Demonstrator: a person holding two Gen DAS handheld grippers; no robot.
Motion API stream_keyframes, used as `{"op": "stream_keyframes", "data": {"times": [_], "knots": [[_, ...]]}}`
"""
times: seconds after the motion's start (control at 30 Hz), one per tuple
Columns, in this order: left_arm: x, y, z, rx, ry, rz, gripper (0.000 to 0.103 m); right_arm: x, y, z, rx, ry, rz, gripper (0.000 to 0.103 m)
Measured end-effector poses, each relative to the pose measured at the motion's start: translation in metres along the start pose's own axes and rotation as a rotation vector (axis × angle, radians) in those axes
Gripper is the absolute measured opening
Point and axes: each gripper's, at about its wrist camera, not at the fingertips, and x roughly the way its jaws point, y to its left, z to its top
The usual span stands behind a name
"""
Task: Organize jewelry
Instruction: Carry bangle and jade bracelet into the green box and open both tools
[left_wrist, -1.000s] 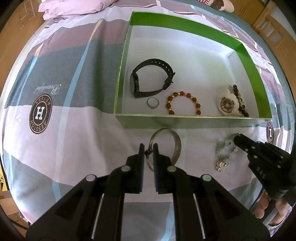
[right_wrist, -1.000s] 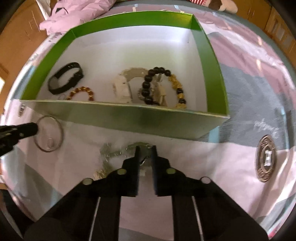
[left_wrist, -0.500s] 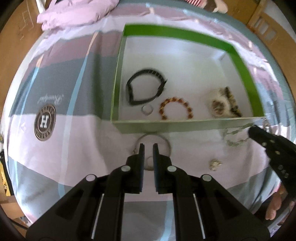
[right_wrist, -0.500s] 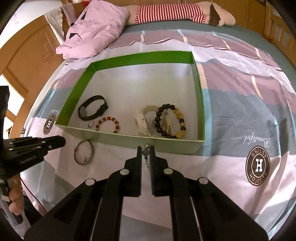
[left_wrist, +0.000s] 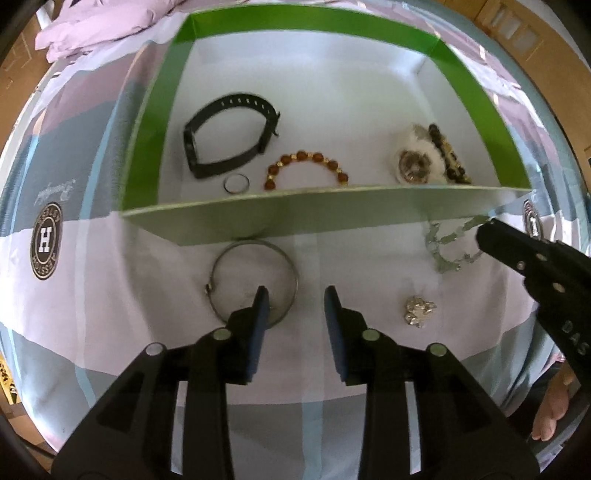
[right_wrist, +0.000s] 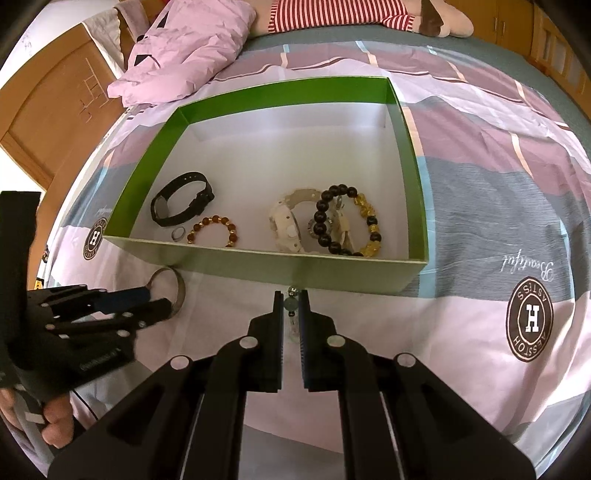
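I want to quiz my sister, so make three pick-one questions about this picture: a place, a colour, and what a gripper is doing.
1. Where is the silver bangle? A in the box; B on a pillow; C on the bedspread.
2. The box walls inside are: A green; B red; C blue.
3. The right gripper has its jaws: A wide open; B shut on the necklace; C holding a ring.
Answers: C, it lies in front of the box; A, green all round; B, the chain is pinched between them.
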Motion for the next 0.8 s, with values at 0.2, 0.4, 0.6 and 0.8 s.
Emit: {"op": "stream_keyframes", "data": {"times": [0.2, 0.4, 0.6, 0.8], "knots": [[0.01, 0.004, 0.002, -0.01, 0.022, 0.006, 0.007, 0.003, 0.001, -0.001, -0.004, 0.008, 0.001, 0.007], [-0.028, 0.009, 0.0, -0.006, -0.066, -0.026, 0.003, -0.001, 0.001, 0.0, 0.001, -0.002, 0.008, 0.007], [-0.079, 0.013, -0.002, -0.011, -0.174, -0.083, 0.003, -0.027, 0.006, 0.005, -0.006, -0.063, 0.038, 0.007], [-0.115, -0.005, 0.012, -0.011, -0.254, -0.113, 0.004, -0.056, 0.014, 0.016, -0.008, -0.13, 0.076, 0.007]]}}
